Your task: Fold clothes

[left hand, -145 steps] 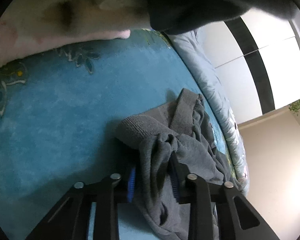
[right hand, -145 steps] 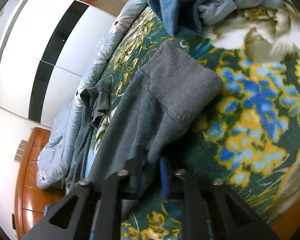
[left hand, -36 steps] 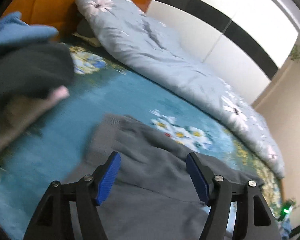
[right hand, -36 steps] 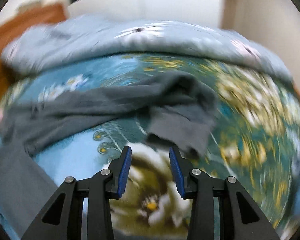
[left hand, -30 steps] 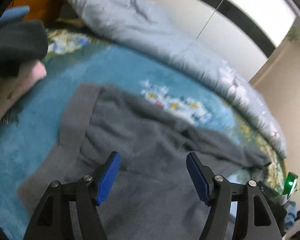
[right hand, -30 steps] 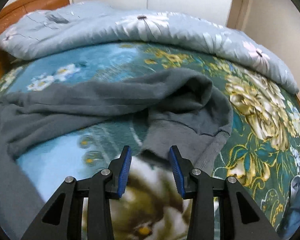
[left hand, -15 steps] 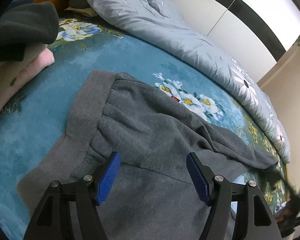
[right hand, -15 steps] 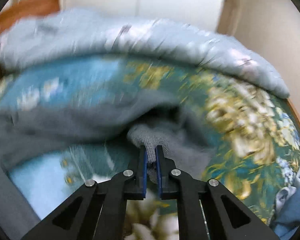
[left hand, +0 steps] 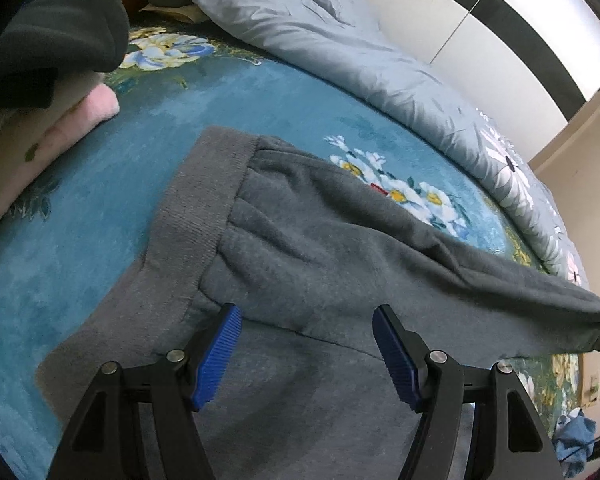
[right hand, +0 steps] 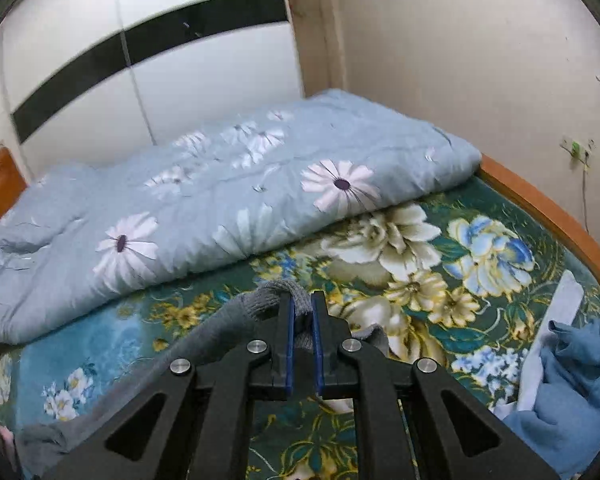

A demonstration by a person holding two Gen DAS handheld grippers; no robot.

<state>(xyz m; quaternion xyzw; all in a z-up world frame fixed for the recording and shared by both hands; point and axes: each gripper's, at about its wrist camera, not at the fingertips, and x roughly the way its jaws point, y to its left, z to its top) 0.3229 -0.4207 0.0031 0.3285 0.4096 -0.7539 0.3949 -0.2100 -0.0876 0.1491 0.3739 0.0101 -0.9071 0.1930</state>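
A pair of grey sweatpants (left hand: 300,248) lies on the floral bedspread (left hand: 100,184), its ribbed waistband (left hand: 200,208) toward the left. My left gripper (left hand: 306,322) hovers open just over the seat of the pants, nothing between its blue pads. One grey leg (left hand: 540,296) stretches off to the right, raised above the bed. In the right wrist view my right gripper (right hand: 301,320) is shut on the ribbed cuff (right hand: 276,296) of that leg, held up off the bed, with the leg (right hand: 204,344) trailing down to the left.
A rolled light-blue quilt (right hand: 220,192) with daisies lies along the far side of the bed. Folded clothes, a dark piece (left hand: 48,40) over a pink one (left hand: 88,112), are stacked at the left. Blue garments (right hand: 572,392) lie at the right near the wooden bed edge (right hand: 548,208).
My right gripper shut on the leg cuff and lifted it up off the bed, rolling as it rose. My left gripper sank slightly toward the pants and stayed open.
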